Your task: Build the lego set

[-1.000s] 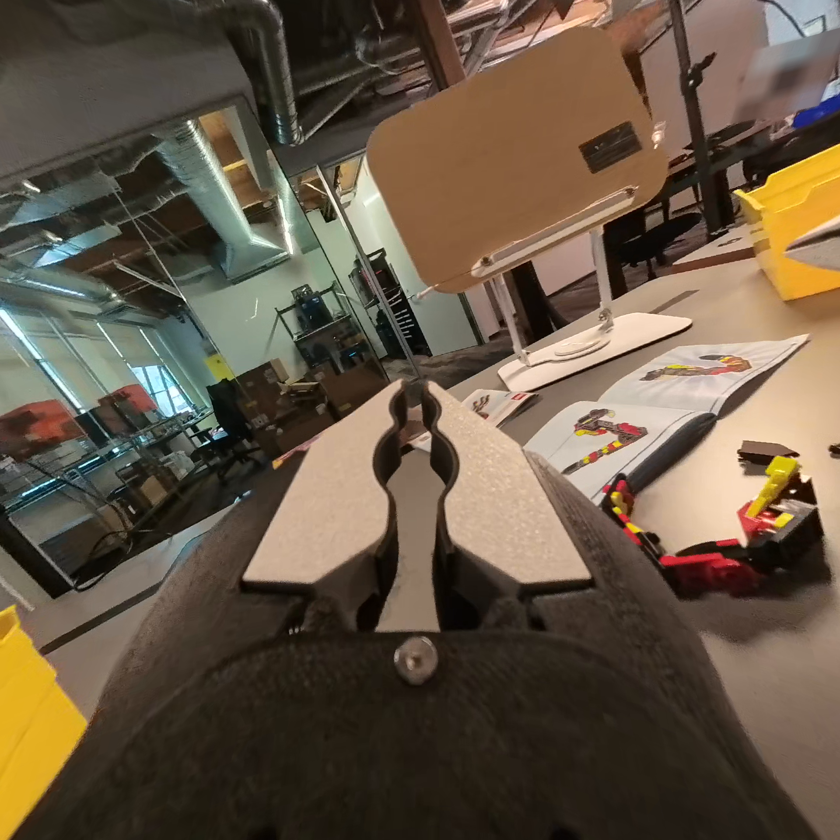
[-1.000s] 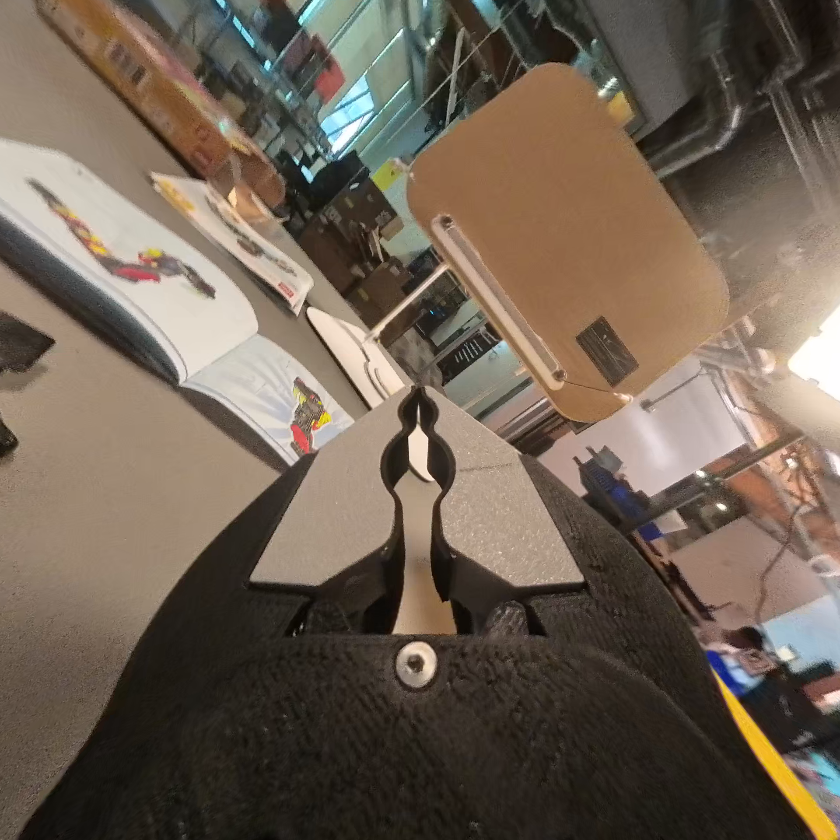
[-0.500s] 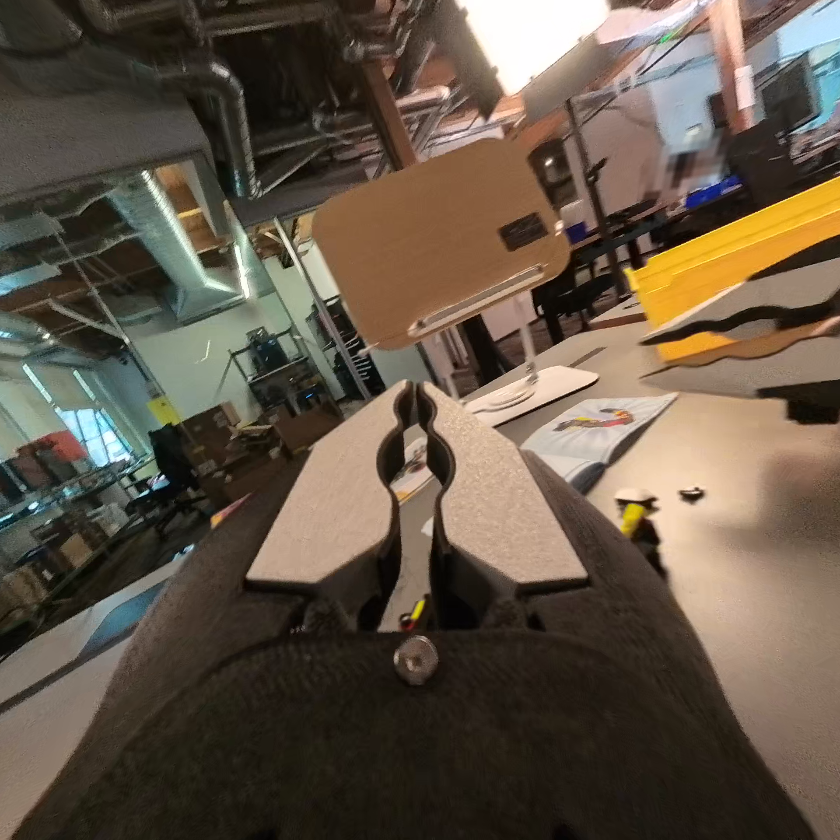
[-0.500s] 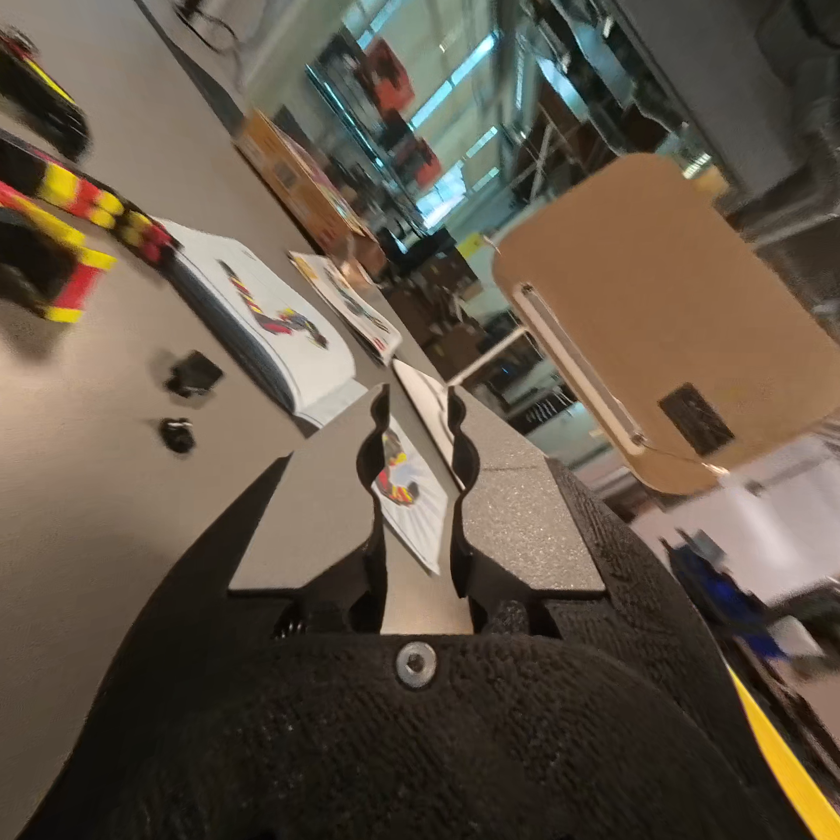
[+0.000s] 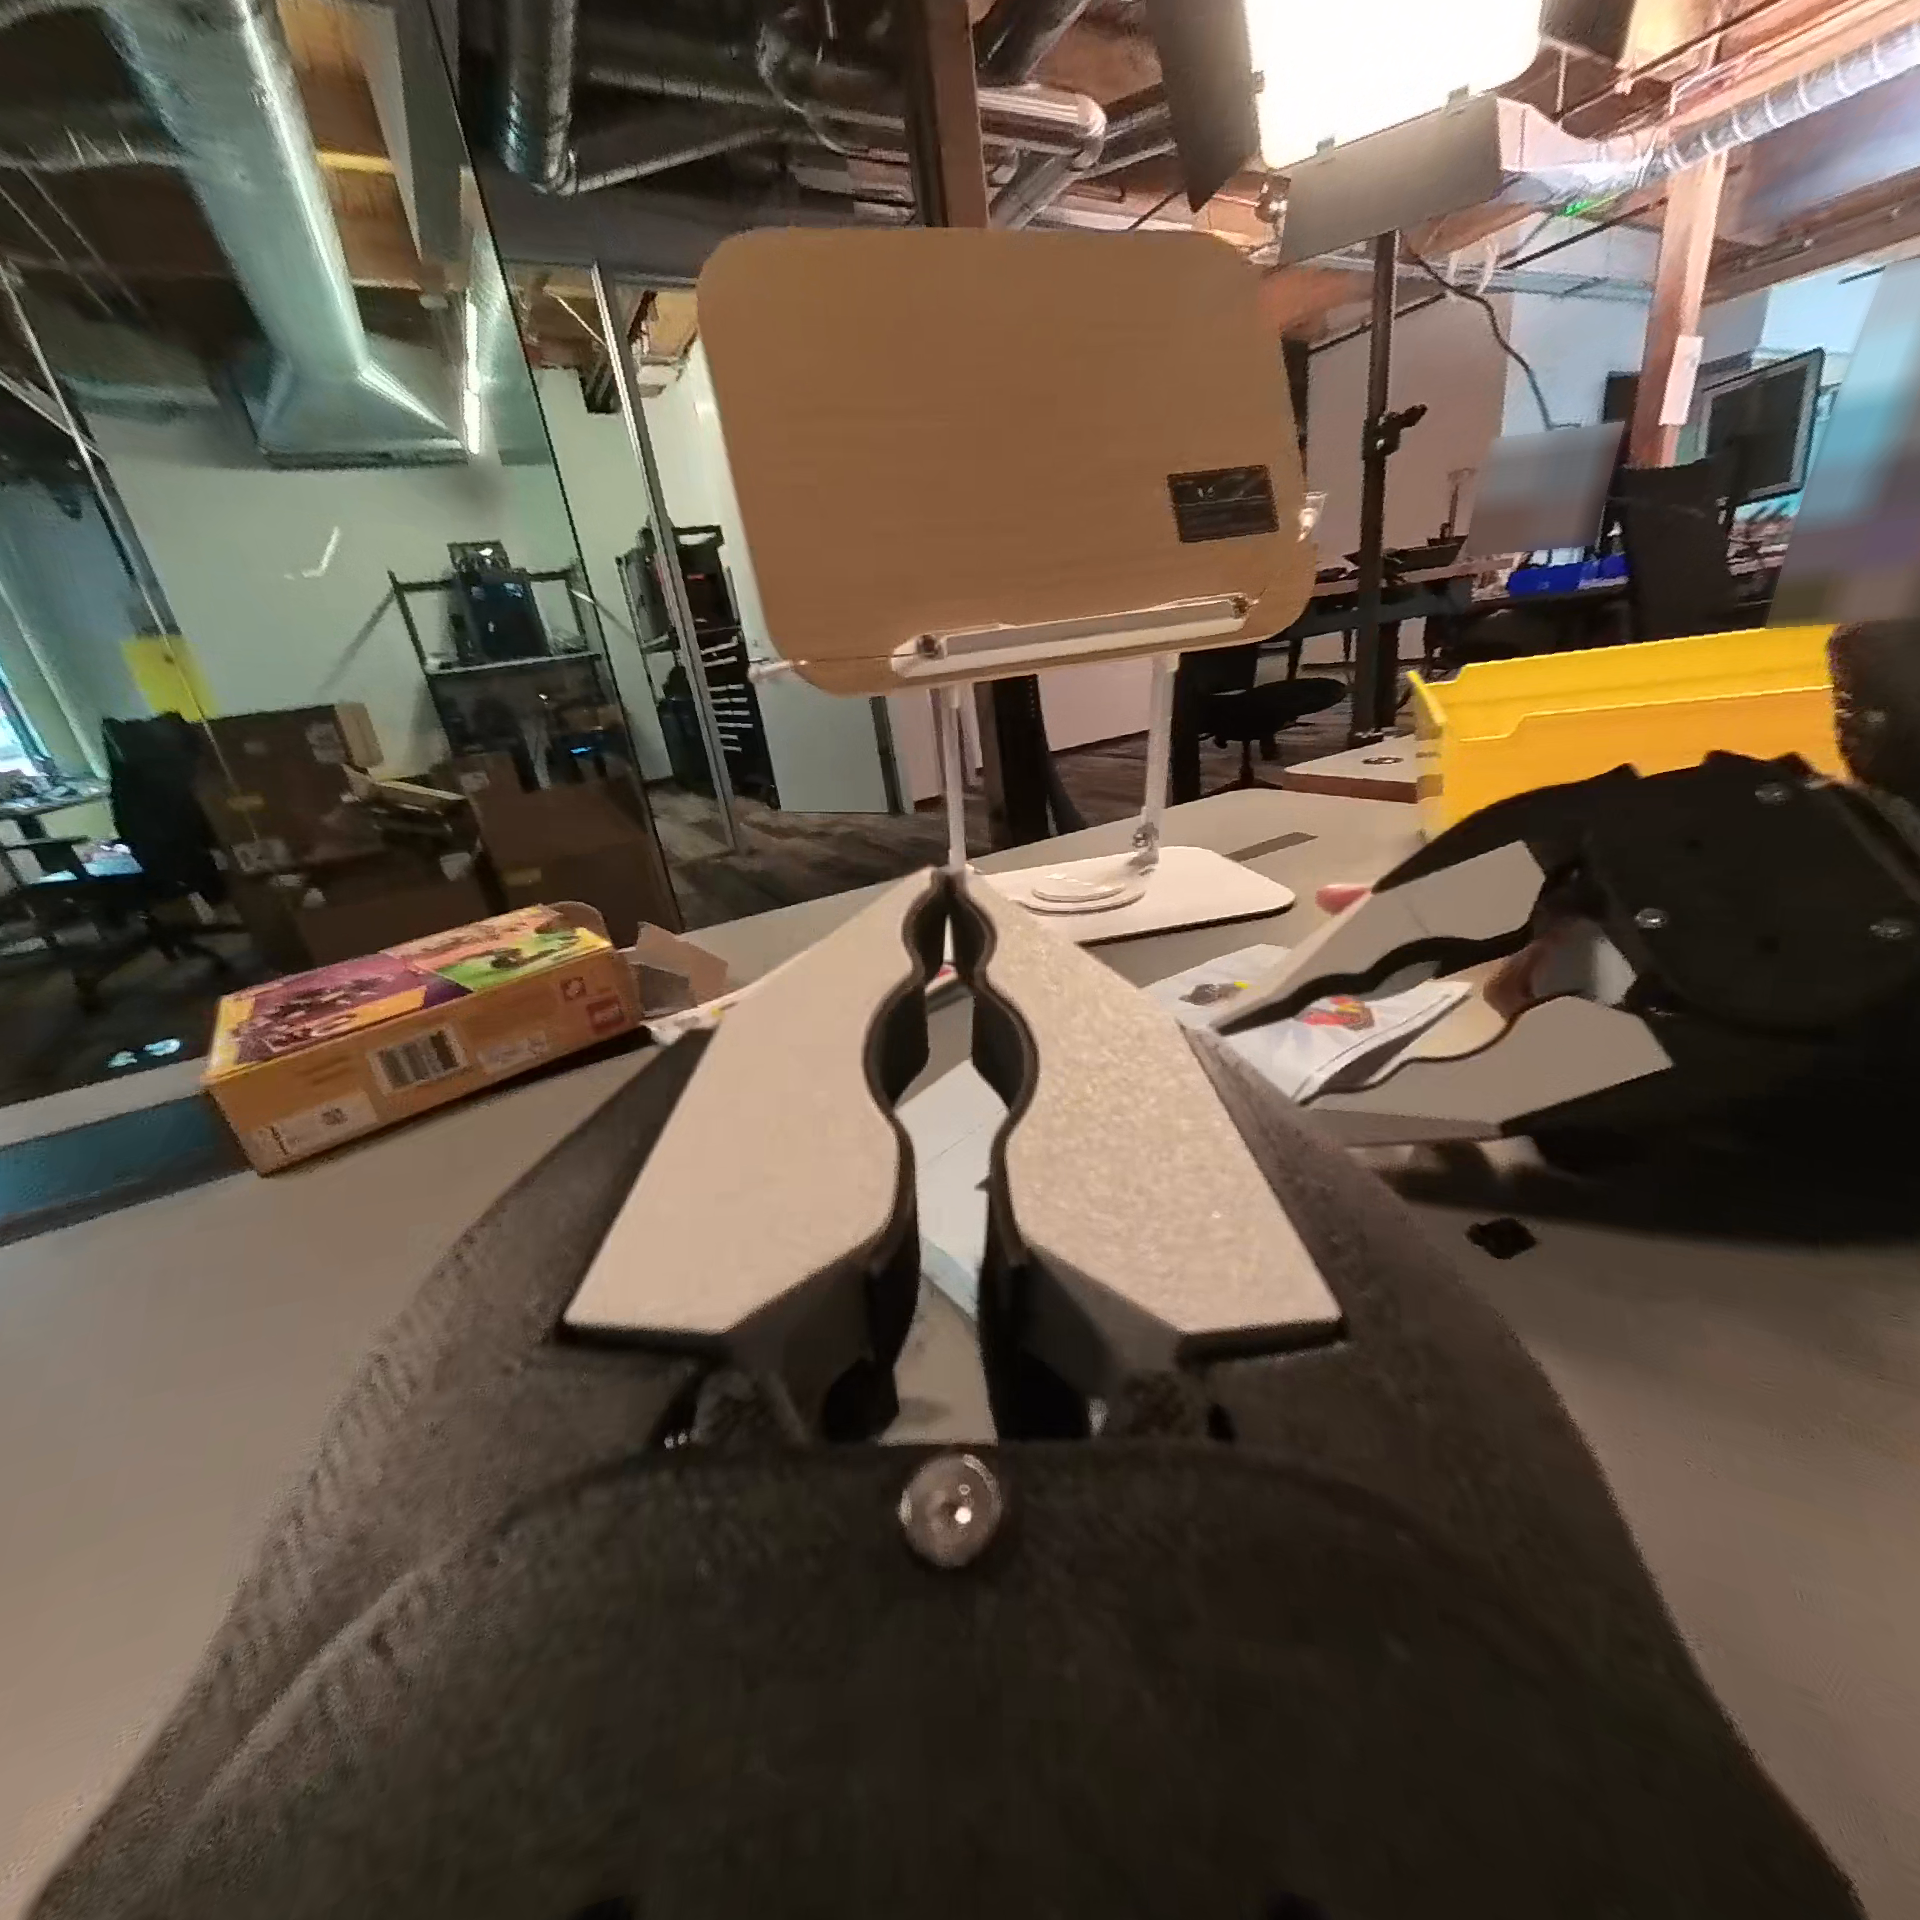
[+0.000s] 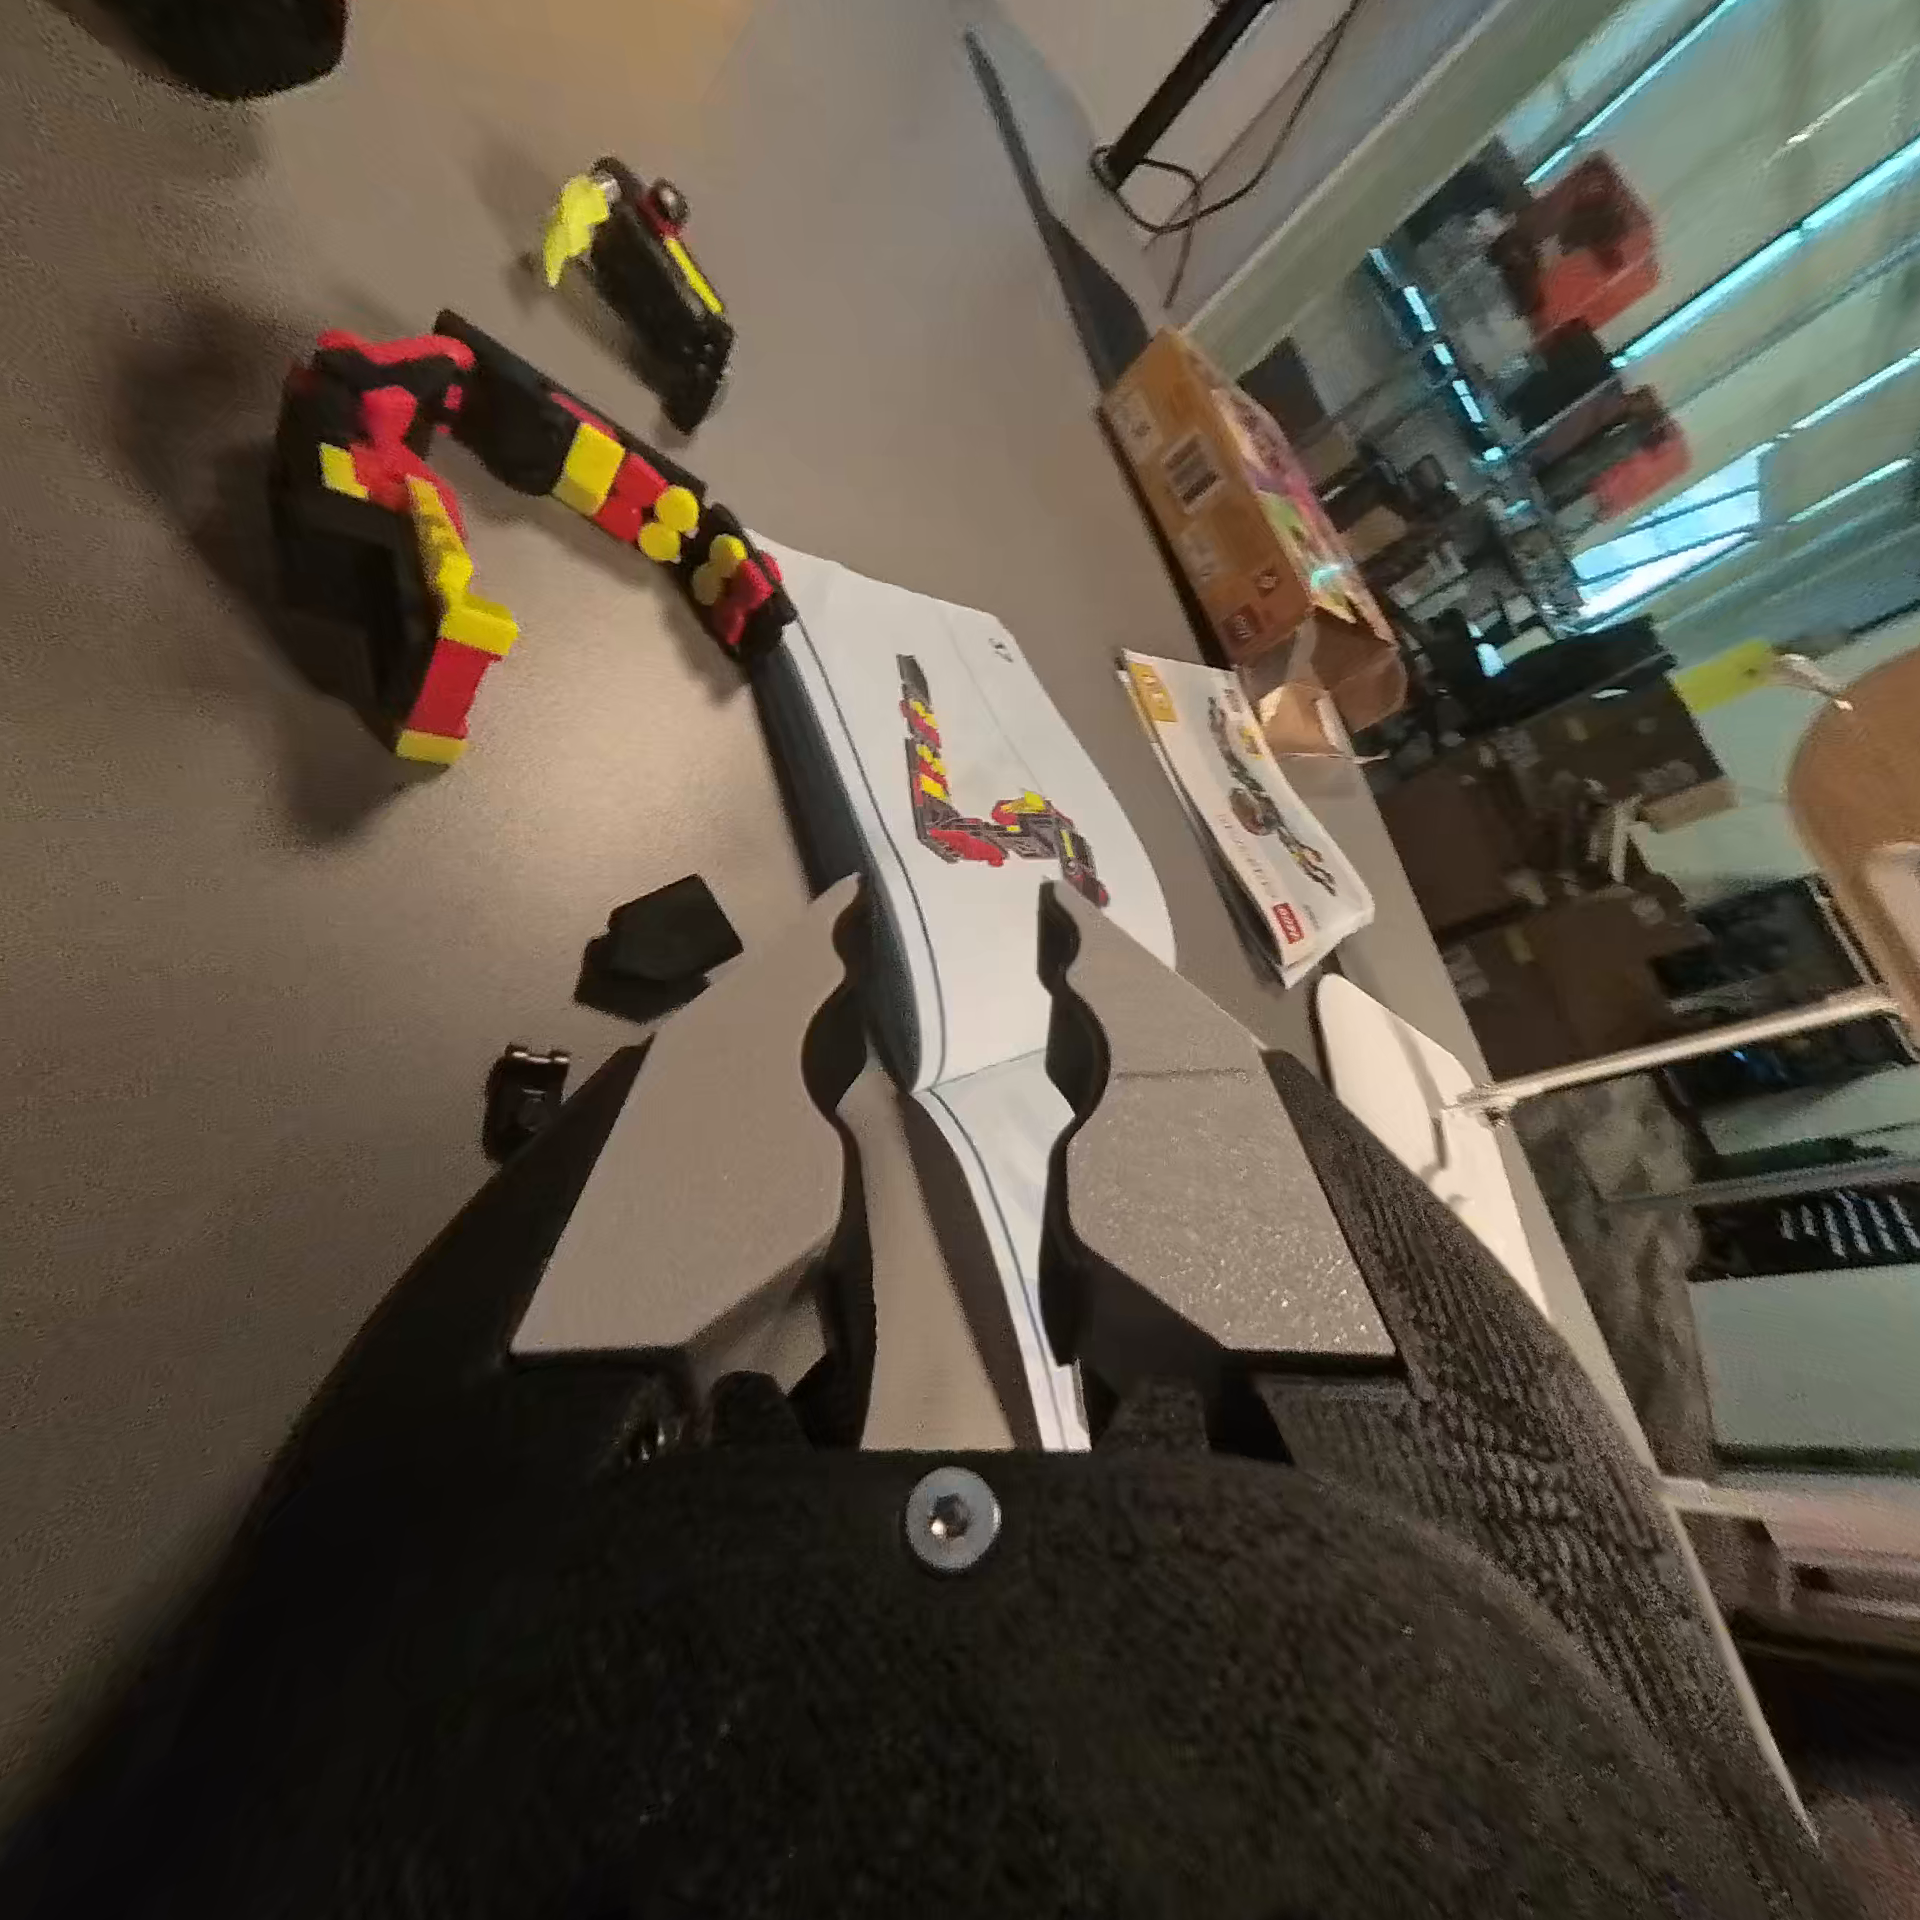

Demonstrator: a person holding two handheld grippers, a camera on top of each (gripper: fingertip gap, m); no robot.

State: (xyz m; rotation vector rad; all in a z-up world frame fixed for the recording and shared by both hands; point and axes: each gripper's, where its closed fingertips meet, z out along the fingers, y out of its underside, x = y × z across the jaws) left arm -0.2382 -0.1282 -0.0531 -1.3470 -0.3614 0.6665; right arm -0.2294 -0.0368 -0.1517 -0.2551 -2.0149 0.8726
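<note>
1. The left gripper (image 5: pixel 948 909) has its tips pressed together with nothing between them; it hangs above the grey worktop (image 5: pixel 260 1351).
2. The right gripper (image 6: pixel 948 894) is parted wide and empty, pointing over the open booklet (image 6: pixel 977 790). In the left wrist view it shows on the right (image 5: pixel 1382 966), lying low over the booklet's page.
3. The lego model (image 6: pixel 416 520), black with red and yellow, lies on the worktop to the left of the booklet; its long studded tail touches the booklet's far corner.
4. A smaller black piece with yellow parts (image 6: pixel 649 270) lies apart, beyond the model.
5. Two loose black parts lie near the right gripper's left finger: a wedge (image 6: pixel 660 945) and a small part (image 6: pixel 525 1086) nearer still.
6. A second, thinner booklet (image 6: pixel 1247 810) lies right of the open one, with the cardboard box (image 6: pixel 1216 499) just beyond it.
7. A wooden book stand (image 5: pixel 997 457) rises at the far side on a white base, and a yellow bin (image 5: pixel 1621 727) sits to its right.
</note>
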